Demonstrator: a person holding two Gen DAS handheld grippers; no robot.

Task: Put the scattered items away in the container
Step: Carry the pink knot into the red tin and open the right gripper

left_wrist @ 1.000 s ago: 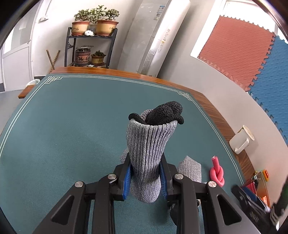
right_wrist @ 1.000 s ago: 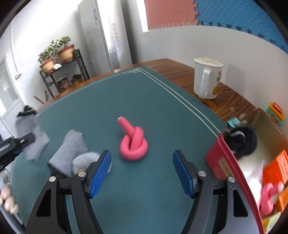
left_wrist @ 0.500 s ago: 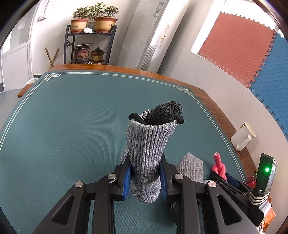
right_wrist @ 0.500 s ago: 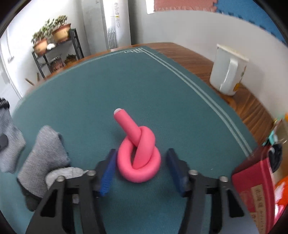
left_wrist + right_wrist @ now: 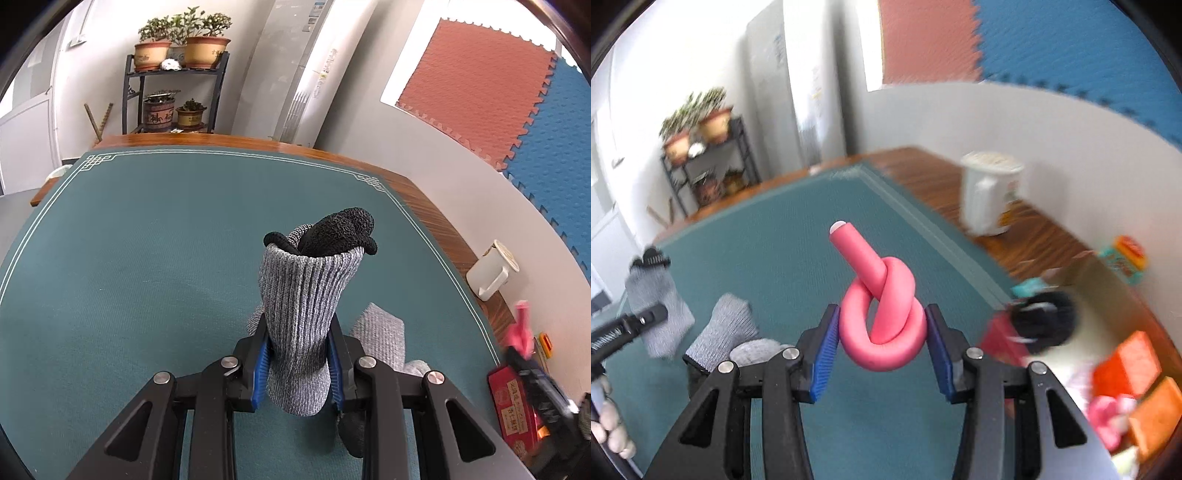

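1. Gripping the grey ribbed knitted sock with black lining [image 5: 303,325], my left gripper [image 5: 298,363] clamps it upright above the green felt table [image 5: 129,258].
2. My right gripper [image 5: 882,341] pinches the knotted pink foam tube [image 5: 882,314] between its blue pads, lifted, left of the red cardboard box [image 5: 997,332].

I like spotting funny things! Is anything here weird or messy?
Yes. The pink foam tube in the right claw is tied in a knot. The grey sock in the left claw has something black stuffed in it, and its partner sock lies loose on the green mat.
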